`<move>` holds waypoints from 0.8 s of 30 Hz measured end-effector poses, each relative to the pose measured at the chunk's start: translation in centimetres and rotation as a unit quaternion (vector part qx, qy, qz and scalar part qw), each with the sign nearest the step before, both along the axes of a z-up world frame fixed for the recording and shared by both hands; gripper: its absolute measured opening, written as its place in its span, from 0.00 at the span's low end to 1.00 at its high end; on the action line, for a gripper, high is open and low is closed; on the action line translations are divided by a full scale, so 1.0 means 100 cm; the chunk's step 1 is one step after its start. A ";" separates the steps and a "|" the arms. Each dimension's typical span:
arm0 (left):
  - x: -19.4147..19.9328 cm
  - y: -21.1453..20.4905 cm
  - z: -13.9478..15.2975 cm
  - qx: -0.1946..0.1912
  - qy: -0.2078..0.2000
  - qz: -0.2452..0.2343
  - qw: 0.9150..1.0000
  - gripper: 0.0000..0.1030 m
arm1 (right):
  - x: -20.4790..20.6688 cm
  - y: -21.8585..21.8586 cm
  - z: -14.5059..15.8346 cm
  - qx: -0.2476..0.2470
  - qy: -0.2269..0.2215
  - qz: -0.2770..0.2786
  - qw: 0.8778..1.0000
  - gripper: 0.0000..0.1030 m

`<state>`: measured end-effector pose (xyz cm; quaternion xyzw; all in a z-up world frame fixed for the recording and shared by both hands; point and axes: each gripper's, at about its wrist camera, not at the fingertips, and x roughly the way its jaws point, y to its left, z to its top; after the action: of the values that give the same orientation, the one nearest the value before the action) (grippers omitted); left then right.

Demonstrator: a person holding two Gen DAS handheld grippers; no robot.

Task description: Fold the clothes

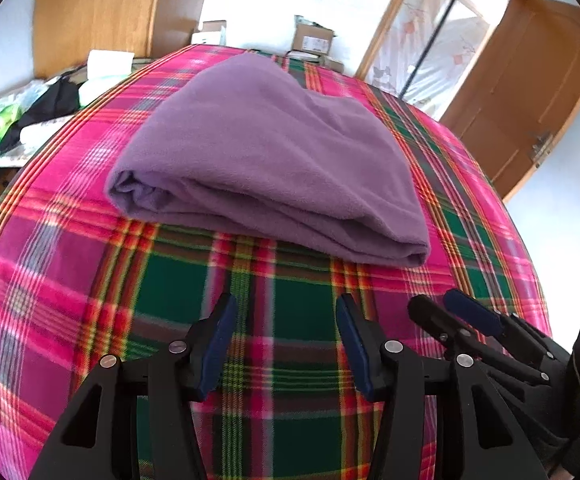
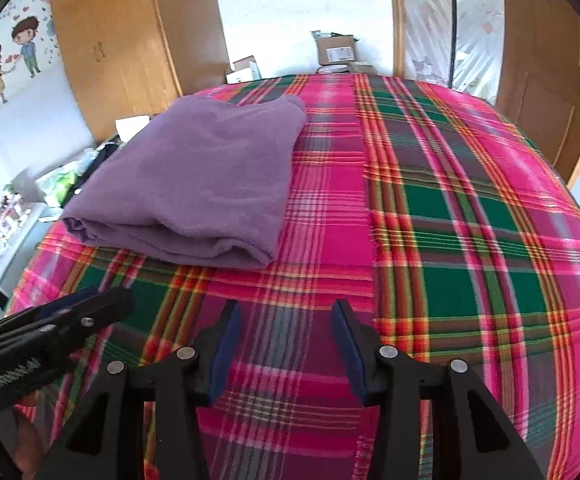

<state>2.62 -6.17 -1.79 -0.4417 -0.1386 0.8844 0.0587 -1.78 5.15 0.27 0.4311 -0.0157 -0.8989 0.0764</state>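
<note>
One folded purple garment point(image 1: 266, 152), one plaid bedspread point(image 1: 50, 264), two claws point(image 1: 286, 320)

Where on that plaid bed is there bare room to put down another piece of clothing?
The widest bare stretch of the plaid cover runs right of the folded purple cloth, out to the bed's right edge. A narrower bare strip lies between the cloth's near fold and both sets of open jaws. The crowded part is off the bed's left side, where the cluttered side surface sits.
</note>
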 end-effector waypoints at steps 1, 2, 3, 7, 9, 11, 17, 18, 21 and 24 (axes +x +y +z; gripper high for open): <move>0.000 -0.002 0.000 0.001 -0.001 0.004 1.000 0.52 | -0.001 -0.001 0.000 0.005 0.000 -0.002 1.000 0.46; 0.000 -0.005 0.000 0.000 -0.002 0.008 1.000 0.52 | -0.001 -0.001 0.000 0.008 -0.001 -0.002 1.000 0.46; -0.001 -0.006 0.000 -0.004 -0.003 0.014 1.000 0.52 | -0.002 -0.002 0.000 0.012 -0.001 -0.002 1.000 0.46; -0.002 -0.009 0.000 -0.013 -0.005 0.032 0.999 0.52 | -0.003 -0.006 0.000 0.022 -0.001 0.002 1.000 0.47; -0.003 -0.005 -0.001 -0.029 -0.002 0.031 0.999 0.52 | -0.004 -0.008 -0.001 0.026 -0.002 0.003 1.000 0.49; -0.004 0.000 -0.002 -0.045 0.000 0.031 0.999 0.52 | -0.003 -0.009 -0.001 0.031 -0.001 0.002 1.000 0.50; -0.005 0.004 -0.002 -0.075 0.009 0.027 0.997 0.52 | -0.005 -0.010 -0.003 0.039 0.000 0.003 0.999 0.50; -0.004 0.004 -0.002 -0.073 0.010 0.027 0.997 0.52 | -0.005 -0.010 -0.003 0.041 0.000 0.003 0.999 0.51; -0.003 0.003 -0.002 -0.074 0.013 0.027 0.997 0.52 | -0.004 -0.011 -0.003 0.043 0.000 0.004 0.999 0.51; -0.004 0.004 -0.003 -0.080 0.016 0.026 0.996 0.52 | -0.005 -0.010 -0.004 0.042 -0.001 0.006 0.999 0.52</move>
<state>2.25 -5.81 -2.04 -0.4271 -0.0782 0.9008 0.0022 -2.31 4.12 -0.11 0.4345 0.0245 -0.8981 0.0634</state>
